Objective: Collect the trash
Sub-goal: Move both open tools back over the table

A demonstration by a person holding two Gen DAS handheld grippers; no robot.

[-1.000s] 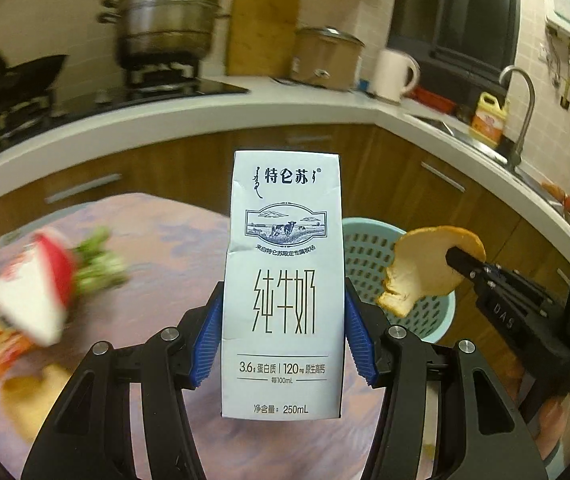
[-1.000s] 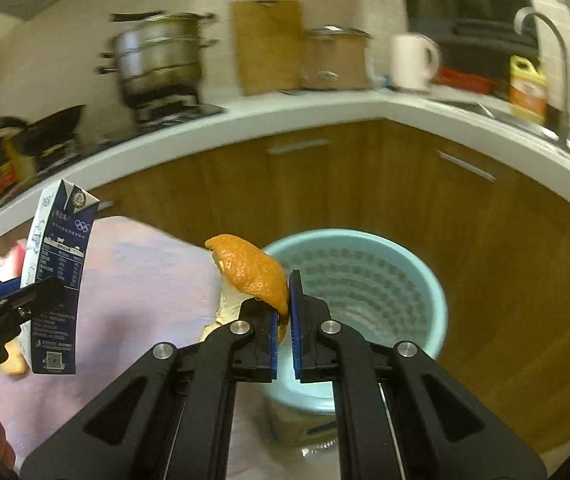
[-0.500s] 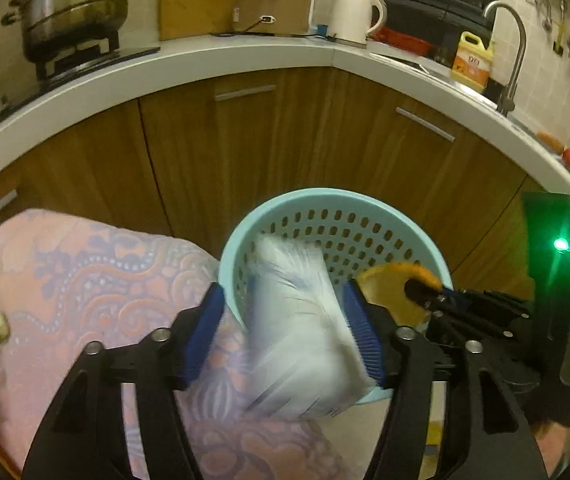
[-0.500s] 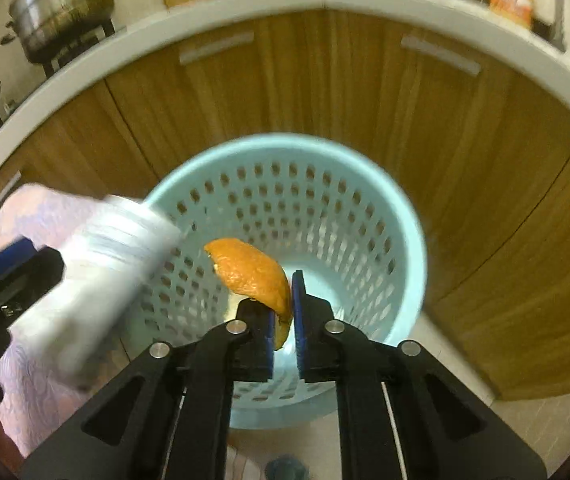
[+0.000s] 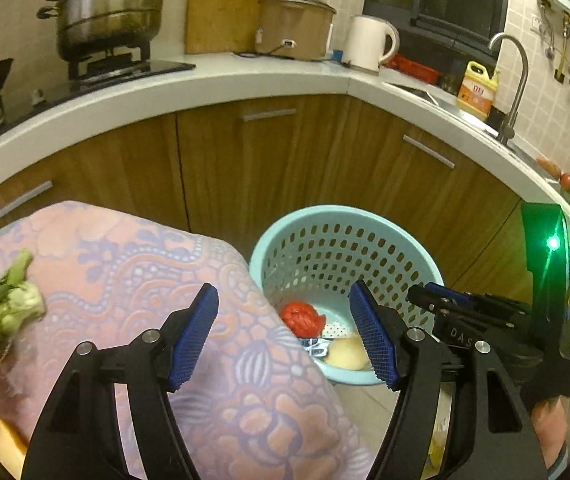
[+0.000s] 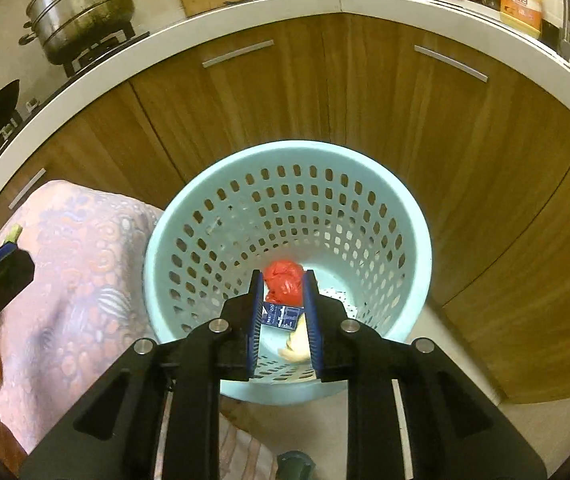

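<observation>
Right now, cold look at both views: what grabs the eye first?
The pale blue perforated basket on the floor in front of the wood cabinets, with a red crumpled bag, a milk carton and a peel at its bottom. Both tools are open and empty: the right tool directly above the basket, the left tool over the edge of the pink patterned tablecloth, where vegetable scraps lie at far left.

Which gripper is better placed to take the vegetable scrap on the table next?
Left gripper: its open jaws are over the table holding the vegetable scrap. Right gripper hangs over the basket.
</observation>
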